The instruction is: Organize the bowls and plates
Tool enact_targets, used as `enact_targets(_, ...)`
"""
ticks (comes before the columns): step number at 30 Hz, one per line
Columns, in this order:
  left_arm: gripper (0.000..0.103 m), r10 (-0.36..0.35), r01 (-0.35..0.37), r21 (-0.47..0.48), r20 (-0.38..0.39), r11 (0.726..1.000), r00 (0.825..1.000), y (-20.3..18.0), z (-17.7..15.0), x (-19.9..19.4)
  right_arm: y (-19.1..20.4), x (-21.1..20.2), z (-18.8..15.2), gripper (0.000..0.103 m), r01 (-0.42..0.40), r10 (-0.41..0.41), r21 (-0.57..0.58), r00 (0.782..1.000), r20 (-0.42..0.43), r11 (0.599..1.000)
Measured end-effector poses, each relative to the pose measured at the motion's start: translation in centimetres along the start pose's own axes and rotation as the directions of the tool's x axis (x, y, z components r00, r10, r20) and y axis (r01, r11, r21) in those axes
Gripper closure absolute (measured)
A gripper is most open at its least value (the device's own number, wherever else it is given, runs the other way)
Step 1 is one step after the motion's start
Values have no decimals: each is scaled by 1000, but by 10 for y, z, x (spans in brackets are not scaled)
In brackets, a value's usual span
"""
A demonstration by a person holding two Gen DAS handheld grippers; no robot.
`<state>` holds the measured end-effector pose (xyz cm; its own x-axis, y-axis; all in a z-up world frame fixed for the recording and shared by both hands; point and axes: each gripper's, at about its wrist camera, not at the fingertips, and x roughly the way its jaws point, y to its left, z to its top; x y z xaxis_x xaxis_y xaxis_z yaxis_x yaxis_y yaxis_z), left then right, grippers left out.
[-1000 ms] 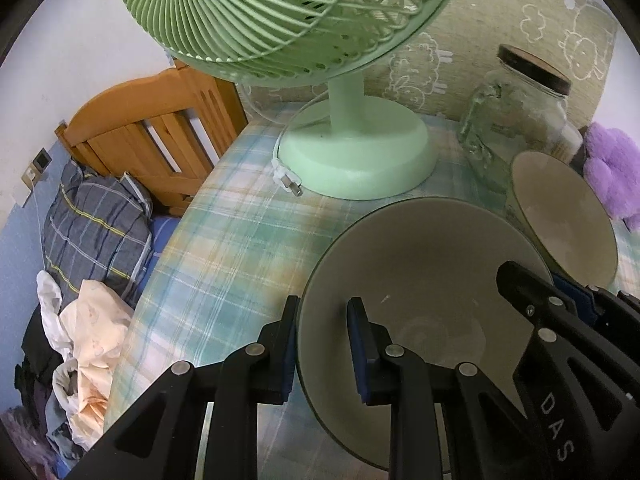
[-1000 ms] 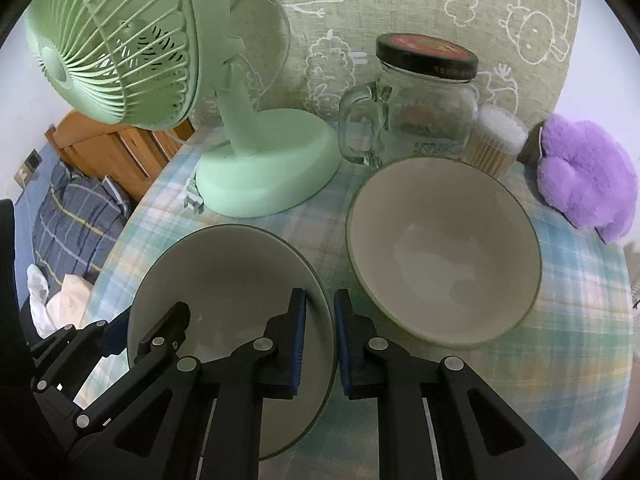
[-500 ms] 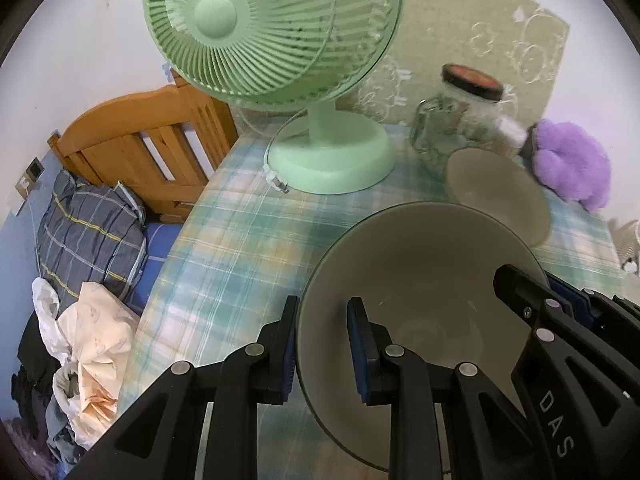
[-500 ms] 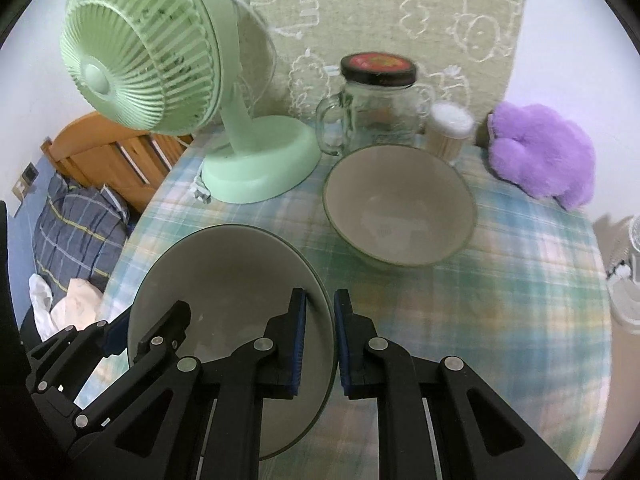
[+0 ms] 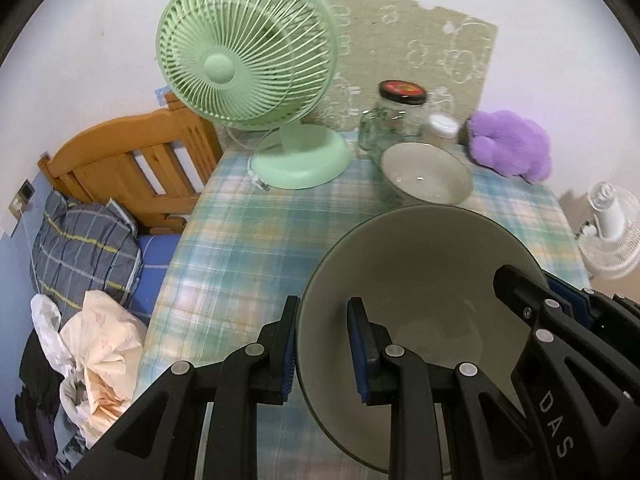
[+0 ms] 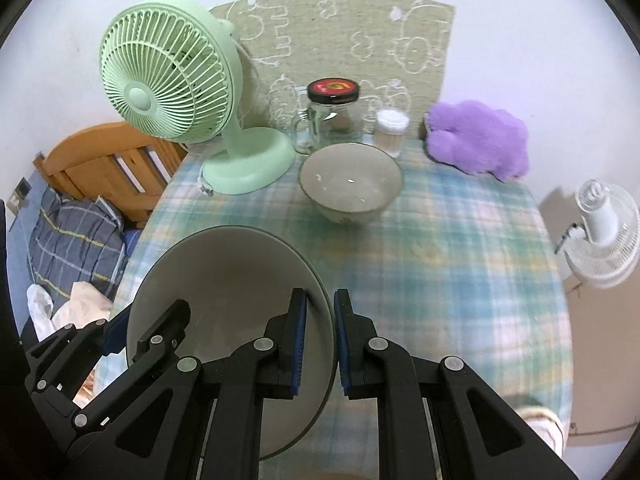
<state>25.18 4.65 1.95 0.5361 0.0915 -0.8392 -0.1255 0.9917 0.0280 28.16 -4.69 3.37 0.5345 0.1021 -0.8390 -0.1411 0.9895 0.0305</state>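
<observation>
The counter (image 6: pixel 440 264), under its green and blue plaid cloth, fills both views. At its far left corner stands the mint-green fan (image 6: pixel 168 76), upright on its round base.

Up front is the big one: a wide grey-green bowl (image 5: pixel 420 272), held clear above the counter's near left part and tilted toward the cameras. Both grippers are on it. The left gripper (image 5: pixel 322 350) is pinching the bowl's left rim, one blue pad outside the wall, one inside, nearly pressed together. The right gripper (image 6: pixel 320 342) is clamped on the opposite rim in the same way, its pads only a rim's thickness apart. In the left wrist view, white letters on the right gripper's black frame read "DAS".

The second bowl (image 6: pixel 351 184) sits on the counter toward the far edge, upright and empty, just in front of the jar. That glass handled jar (image 6: pixel 330 120) has a black lid with a red label; its writing is too small to read. A purple plush toy (image 6: pixel 478 140) lies at the far right corner. Smallest, a clear tub of cotton swabs (image 6: pixel 392 132) stands between jar and plush.
</observation>
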Motion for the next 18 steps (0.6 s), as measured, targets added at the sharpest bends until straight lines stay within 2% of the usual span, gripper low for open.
enact_targets(11,82,-82,81,74,17,994,996,-18,-35,-41,-19,-55,-45,86,64,-66,69,998,20,996)
enact_targets(18,82,-124,124,107,-3,986,992,-30,-60,-52,-30,-71,-74,86,94,-95,96,995,7,991)
